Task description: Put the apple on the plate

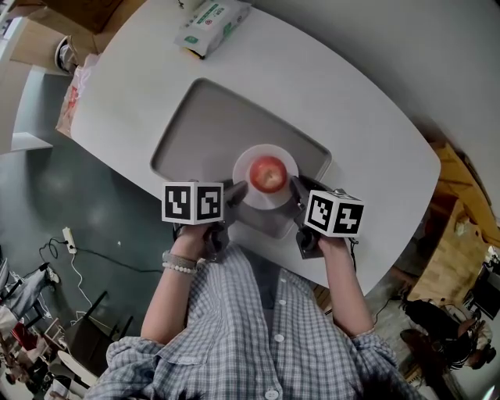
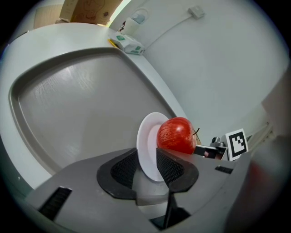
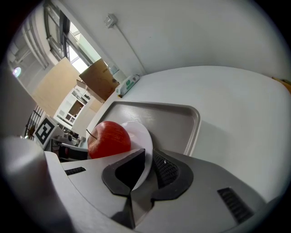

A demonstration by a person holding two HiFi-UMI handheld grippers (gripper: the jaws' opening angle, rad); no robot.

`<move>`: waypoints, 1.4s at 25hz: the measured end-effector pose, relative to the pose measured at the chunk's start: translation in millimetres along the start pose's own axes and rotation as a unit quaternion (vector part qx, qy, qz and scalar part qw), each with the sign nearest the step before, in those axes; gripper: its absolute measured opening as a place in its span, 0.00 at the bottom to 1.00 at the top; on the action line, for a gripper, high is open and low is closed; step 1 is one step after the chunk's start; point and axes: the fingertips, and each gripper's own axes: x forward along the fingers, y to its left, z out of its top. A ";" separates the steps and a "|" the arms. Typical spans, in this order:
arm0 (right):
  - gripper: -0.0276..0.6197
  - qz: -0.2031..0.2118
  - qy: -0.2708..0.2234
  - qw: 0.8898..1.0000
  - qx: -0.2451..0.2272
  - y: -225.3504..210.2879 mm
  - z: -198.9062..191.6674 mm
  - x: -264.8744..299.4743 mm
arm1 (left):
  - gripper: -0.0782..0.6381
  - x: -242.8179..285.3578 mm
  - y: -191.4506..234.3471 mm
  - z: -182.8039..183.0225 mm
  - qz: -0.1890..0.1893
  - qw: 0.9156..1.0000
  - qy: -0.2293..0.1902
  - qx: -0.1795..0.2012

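Note:
A red apple [image 1: 268, 173] [image 2: 177, 135] [image 3: 109, 139] sits upright on a small white plate [image 1: 244, 168] [image 2: 144, 145] [image 3: 144, 136]. The plate is at the near right corner of a grey tray [image 1: 203, 125] [image 2: 68, 113] [image 3: 182, 123]. My left gripper [image 1: 238, 190] [image 2: 148, 166] is at the plate's left rim, open, with the rim loosely between its jaws. On the opposite rim, my right gripper [image 1: 297, 187] [image 3: 149, 166] is shut on the plate's edge. Neither gripper touches the apple.
The tray lies on a white oval table [image 1: 375, 133]. A green and white tissue pack [image 1: 211, 23] [image 2: 129, 44] [image 3: 128, 83] lies at the table's far edge. A cardboard box [image 1: 86, 12] stands beyond the table, and cables lie on the floor at the left.

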 end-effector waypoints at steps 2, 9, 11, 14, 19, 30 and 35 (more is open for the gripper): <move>0.13 0.005 -0.012 1.000 -0.008 0.6 4.1 0.1 | 0.28 -0.6 -1.2 1.6 -0.006 1.000 -0.008 -0.002; 0.14 0.015 -0.058 0.997 -0.041 -0.5 20.2 -12.6 | 0.28 -12.7 0.4 9.3 -0.007 0.999 -0.044 -0.016; 0.14 0.012 -0.078 0.996 -0.038 -2.7 25.1 -19.1 | 0.28 -19.4 3.5 10.9 -0.001 0.998 -0.056 -0.022; 0.13 0.009 -0.110 0.993 -0.038 -4.7 31.7 -32.2 | 0.28 -32.4 8.6 13.9 0.017 0.997 -0.079 -0.020; 0.11 0.023 -0.142 0.988 -0.057 1.3 36.4 -52.5 | 0.17 -46.5 2.9 15.1 0.038 0.994 -0.105 0.012; 0.09 0.064 -0.212 0.968 -0.120 20.7 41.8 -114.7 | 0.12 -71.5 -73.9 16.6 -0.039 0.977 -0.193 0.086; 0.09 0.071 -0.247 0.953 -0.159 25.4 43.2 -150.6 | 0.12 -81.7 -105.3 12.7 -0.055 0.968 -0.214 0.118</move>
